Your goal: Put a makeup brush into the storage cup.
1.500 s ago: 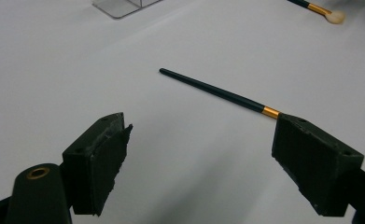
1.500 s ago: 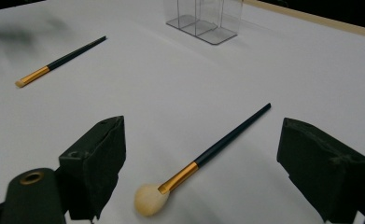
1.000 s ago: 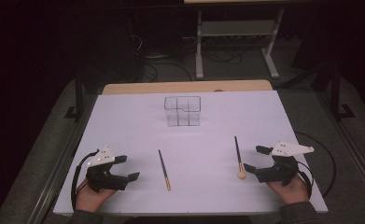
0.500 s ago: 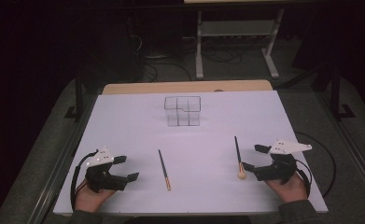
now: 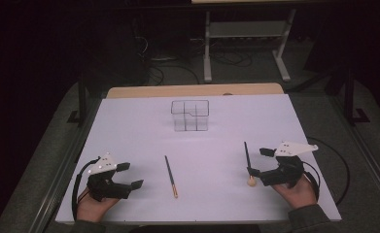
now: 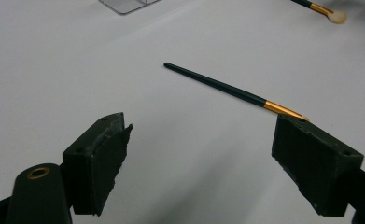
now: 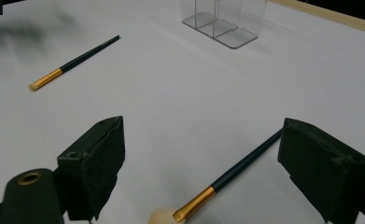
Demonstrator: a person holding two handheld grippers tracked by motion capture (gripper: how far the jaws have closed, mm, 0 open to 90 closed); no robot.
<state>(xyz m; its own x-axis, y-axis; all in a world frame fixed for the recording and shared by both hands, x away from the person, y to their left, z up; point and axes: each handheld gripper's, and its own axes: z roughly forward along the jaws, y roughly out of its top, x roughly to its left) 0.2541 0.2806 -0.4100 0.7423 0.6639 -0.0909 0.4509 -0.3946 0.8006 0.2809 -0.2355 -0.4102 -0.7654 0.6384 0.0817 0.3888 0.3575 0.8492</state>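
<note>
black right gripper (image 5: 261, 164) nearer round-tipped brush (image 5: 248, 162)

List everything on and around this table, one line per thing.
thin brush: 1, dark handle, gold ferrule, front centre of table, lying flat
round-tipped brush: 1, dark handle, cream head, front right, between the right gripper's jaws, untouched
clear organiser: 1, transparent, compartmented, upright at table's middle back
table: 1, white top, wooden far edge
metal stand: 1, grey, floor behind table
left gripper: 1, black, front left, open
right gripper: 1, black, front right, open
</note>
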